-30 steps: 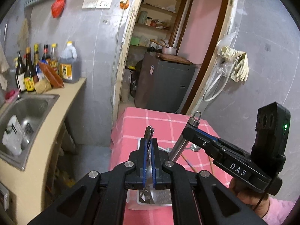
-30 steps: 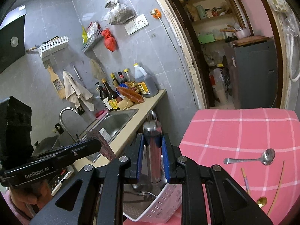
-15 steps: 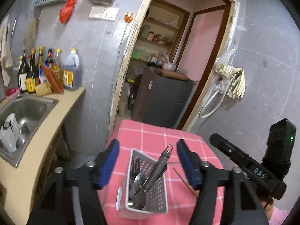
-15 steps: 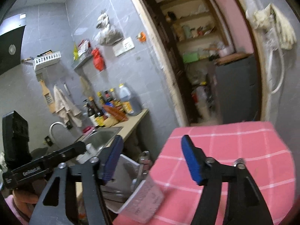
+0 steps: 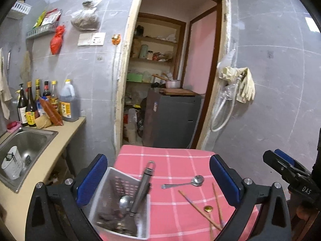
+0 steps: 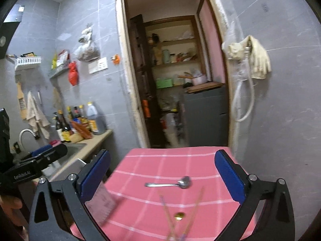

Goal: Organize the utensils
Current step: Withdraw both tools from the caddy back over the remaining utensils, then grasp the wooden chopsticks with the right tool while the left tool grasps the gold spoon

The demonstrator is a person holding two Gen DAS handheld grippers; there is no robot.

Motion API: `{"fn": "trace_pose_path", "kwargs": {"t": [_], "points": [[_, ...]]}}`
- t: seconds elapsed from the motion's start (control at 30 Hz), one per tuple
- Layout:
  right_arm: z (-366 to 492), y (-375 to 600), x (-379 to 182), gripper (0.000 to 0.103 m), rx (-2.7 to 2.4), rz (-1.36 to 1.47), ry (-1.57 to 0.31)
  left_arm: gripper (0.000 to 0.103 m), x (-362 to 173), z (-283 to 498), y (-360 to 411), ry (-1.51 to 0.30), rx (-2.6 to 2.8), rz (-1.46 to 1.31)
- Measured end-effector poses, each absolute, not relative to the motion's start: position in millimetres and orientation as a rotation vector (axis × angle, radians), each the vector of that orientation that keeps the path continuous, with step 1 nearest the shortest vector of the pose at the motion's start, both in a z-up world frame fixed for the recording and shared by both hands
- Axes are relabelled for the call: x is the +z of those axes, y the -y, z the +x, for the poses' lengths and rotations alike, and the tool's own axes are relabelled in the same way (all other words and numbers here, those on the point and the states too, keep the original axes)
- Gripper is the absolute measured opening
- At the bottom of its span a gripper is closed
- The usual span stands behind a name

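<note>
Standing at: partway, by the look of it
Left gripper (image 5: pixel 158 178): jaws just opened wide, nothing pressed between the blue pads
Right gripper (image 6: pixel 162 175): jaws likewise just opened wide, empty
Done: white perforated plastic utensil basket (image 5: pixel 120 202) on the table's near left corner holds a steel-handled utensil (image 5: pixel 143 184) among others
Left: wooden chopsticks (image 5: pixel 197 207), small gold spoon (image 5: pixel 208 208), steel spoon (image 5: pixel 184 182) loose on the pink checked tablecloth (image 5: pixel 172 160)
</note>
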State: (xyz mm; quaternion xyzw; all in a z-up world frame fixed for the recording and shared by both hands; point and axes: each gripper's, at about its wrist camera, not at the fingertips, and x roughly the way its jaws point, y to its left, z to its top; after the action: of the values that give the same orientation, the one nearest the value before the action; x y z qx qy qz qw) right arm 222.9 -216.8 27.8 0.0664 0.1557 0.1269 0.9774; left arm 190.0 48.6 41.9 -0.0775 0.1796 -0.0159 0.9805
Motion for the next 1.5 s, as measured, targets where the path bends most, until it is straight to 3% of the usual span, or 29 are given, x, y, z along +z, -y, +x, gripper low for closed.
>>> {"fn": "trace_pose_path", "kwargs": {"t": [0.7, 1.5], "points": [[214.6, 306.9, -22.9, 0.102, 0.09, 0.129, -0.426, 0.103, -10.5, 205.1, 50.9, -0.459, -0.165, -0.082], [301.3, 314.2, -144.4, 0.101, 0.289, 0.227, -0.744, 0.102, -112.1, 258.4, 53.4, -0.751, -0.155, -0.175]]}}
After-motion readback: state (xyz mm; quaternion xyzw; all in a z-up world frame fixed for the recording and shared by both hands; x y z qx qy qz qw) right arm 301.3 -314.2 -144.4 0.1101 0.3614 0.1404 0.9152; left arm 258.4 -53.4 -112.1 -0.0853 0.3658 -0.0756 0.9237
